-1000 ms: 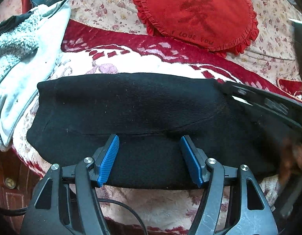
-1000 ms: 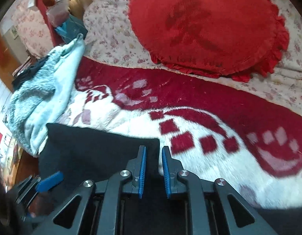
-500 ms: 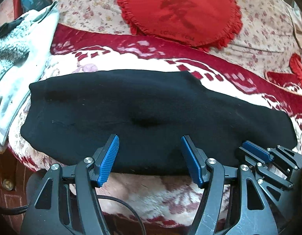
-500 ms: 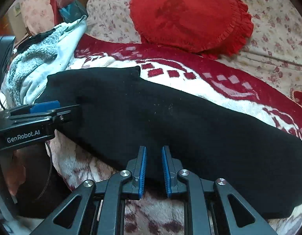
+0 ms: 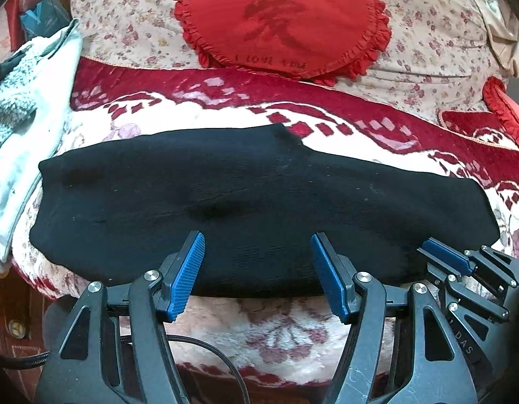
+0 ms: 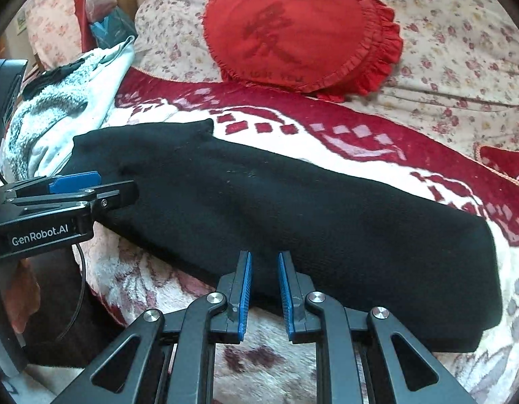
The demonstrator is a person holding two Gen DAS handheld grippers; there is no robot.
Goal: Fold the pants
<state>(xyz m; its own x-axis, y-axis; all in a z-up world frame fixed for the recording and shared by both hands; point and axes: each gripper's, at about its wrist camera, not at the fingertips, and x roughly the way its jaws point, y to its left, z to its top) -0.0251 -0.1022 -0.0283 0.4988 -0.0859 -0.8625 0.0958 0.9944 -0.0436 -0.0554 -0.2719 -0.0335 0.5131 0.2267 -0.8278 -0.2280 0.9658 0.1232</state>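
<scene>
1. The black pants (image 5: 259,208) were found laid as one long band across the red-and-white blanket (image 5: 225,118) on the bed, where a second before only one end had been seen from the right wrist view.
2. The right hand-held gripper (image 6: 263,288) had been drawn back to the near edge, its jaws a narrow gap apart, clamped on nothing.
3. The left hand-held gripper (image 5: 256,269) was held wide apart, empty.
4. A lengthwise fold was judged done; a crosswise fold remained.
5. No containers were seen.

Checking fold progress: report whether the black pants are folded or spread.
Folded lengthwise: the black knit pants form one long narrow band, both legs apparently stacked, across the red-and-white blanket.
</scene>
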